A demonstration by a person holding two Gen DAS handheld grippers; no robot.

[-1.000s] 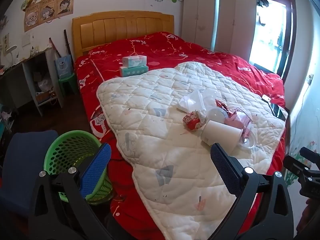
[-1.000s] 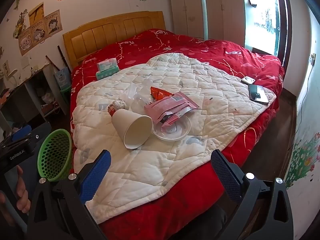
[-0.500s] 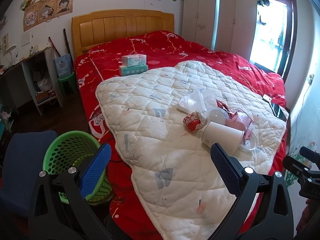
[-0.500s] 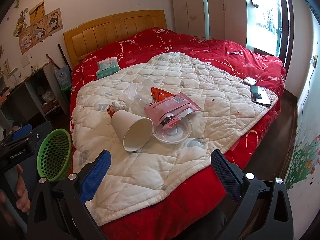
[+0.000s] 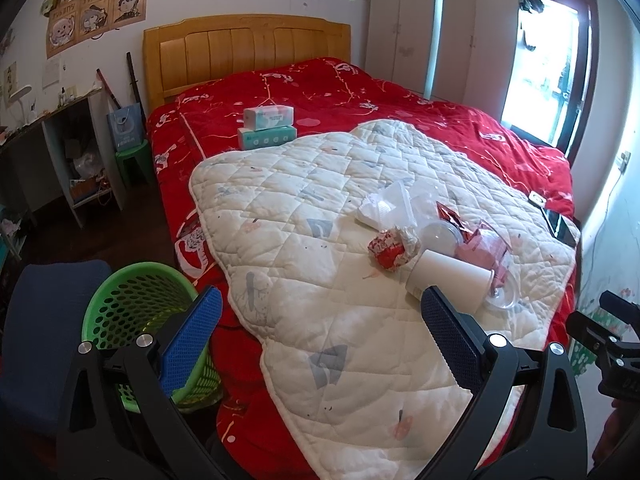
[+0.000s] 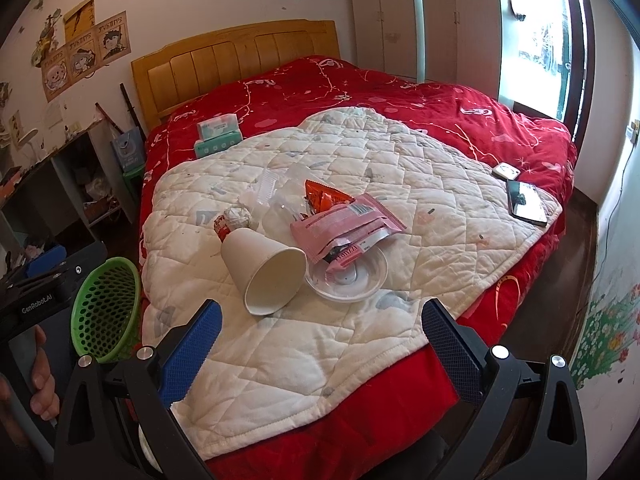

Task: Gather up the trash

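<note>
Thin white paper, the cup (image 6: 267, 271) lies tipped on the quilt (image 6: 420, 208) at twelve o'clock of the right gripper (image 6: 320, 344), jaws apart and empty like the left gripper's (image 5: 320, 340). Light, crushable; pinch its rim gently.
</note>
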